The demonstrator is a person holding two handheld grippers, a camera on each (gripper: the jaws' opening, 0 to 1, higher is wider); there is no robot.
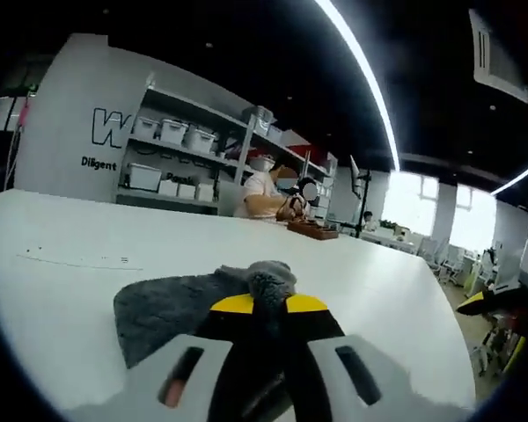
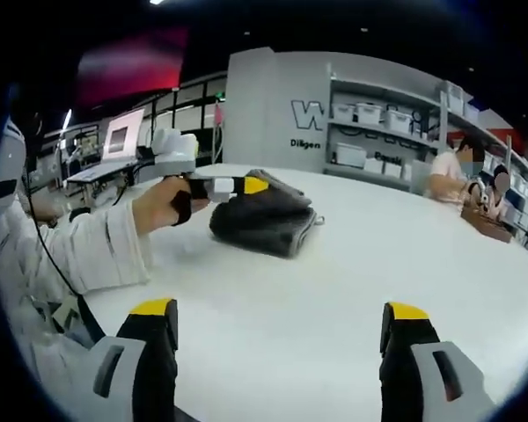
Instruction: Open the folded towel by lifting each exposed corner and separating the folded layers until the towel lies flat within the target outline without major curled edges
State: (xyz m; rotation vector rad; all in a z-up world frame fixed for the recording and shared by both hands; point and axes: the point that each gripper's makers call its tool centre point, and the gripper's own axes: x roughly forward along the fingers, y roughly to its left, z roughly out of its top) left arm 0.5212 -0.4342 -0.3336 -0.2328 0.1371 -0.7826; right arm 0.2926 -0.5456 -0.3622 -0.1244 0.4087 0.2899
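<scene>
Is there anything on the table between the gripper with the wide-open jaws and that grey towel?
No. In the right gripper view, bare white table runs from the right gripper to the towel; the left gripper holds the towel's far side.

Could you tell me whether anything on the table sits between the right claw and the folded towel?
Nothing visible does. The right claw is open over bare white table, and the grey towel lies beyond it across clear surface. The left claw is already at the towel's top edge, pinching a corner.
</scene>
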